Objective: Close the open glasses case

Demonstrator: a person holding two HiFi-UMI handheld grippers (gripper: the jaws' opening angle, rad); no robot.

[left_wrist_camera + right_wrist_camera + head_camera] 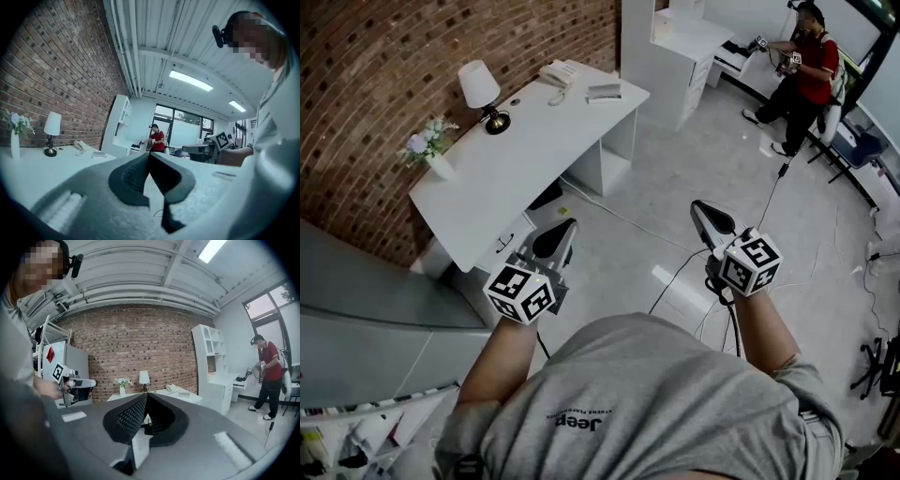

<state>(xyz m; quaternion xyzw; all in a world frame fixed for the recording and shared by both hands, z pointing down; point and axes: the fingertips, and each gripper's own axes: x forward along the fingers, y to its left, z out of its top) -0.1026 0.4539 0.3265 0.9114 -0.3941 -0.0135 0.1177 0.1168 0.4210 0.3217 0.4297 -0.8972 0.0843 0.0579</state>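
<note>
Left gripper (569, 225) and right gripper (697, 205), fingers (129, 418) closed on nothing, sit well short of the far-left bench (525, 159), apparently idle before reaching.

A person in a grey T-shirt (637, 394) holds the left hand-held gripper (569, 227) and right hand-held gripper (697, 206) out over the floor (656, 169), jaws together. A white desk (516, 169) along the brick wall (366, 103) carries a lamp (478, 89), flowers in a vase (431, 148) and a telephone (558, 73). A person in red (808, 61) stands well apart.

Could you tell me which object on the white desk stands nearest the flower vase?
The white-shaded lamp; the white telephone and flat grey case lie farther off.
</note>
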